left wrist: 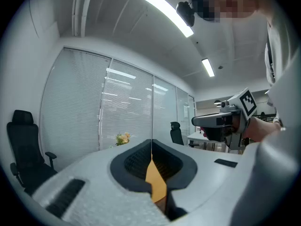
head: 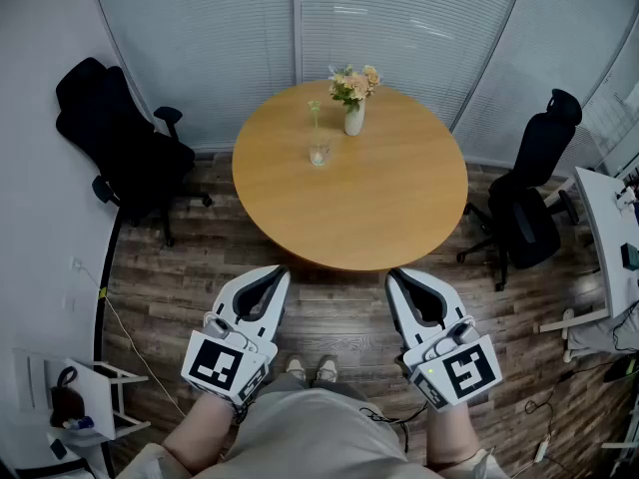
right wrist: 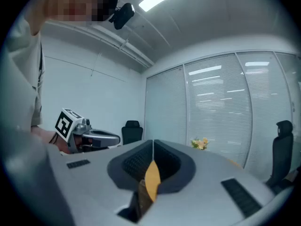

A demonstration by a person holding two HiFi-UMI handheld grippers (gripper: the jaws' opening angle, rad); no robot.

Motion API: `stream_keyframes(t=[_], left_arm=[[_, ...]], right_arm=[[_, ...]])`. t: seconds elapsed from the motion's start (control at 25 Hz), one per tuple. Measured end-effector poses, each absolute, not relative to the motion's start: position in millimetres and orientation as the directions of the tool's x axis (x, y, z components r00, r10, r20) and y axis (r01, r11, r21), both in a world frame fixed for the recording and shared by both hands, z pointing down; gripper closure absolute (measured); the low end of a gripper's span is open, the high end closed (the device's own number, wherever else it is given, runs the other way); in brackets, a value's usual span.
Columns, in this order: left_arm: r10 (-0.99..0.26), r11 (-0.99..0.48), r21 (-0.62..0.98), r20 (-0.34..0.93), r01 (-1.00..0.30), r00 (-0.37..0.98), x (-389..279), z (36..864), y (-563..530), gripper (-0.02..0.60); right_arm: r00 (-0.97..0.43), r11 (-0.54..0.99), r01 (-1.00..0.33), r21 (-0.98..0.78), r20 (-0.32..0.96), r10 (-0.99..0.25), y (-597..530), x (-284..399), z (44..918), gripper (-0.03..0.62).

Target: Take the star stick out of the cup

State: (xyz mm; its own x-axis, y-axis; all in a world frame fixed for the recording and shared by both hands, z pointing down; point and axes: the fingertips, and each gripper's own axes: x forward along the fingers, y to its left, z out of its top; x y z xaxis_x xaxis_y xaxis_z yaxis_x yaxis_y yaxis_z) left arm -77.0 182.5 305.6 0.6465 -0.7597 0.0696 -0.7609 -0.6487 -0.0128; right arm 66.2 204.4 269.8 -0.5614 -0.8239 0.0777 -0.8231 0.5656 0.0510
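Left gripper (head: 280, 274) and right gripper (head: 394, 278) hang by you, fingers (left wrist: 131, 163) closed on nothing; star stick (head: 315, 108) stands in the glass cup (head: 319, 154) across the tabletop (head: 399, 203), likely light and thin, so pinch its stem above the rim.

Bright ceiling strips (left wrist: 167, 11), sharp focus (2 gripper views fisheye-warped, dark-cornered).
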Motion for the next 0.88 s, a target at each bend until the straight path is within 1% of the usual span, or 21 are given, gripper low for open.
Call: stream_keyframes(t=[0.24,0.88], left_arm=[[-0.764,-0.645,-0.019,0.056,-0.764,0.643,-76,300,188,0.558],[-0.767,-0.641,-0.024,0.047,-0.767,0.64,-71,297,195,0.558]], right_arm=[[-0.559,0.561,-0.828,0.018,0.058,-0.827,210,69,269,0.56],[-0.564,0.564,-0.825,-0.012,0.064,-0.823,213,74,276,0.56]])
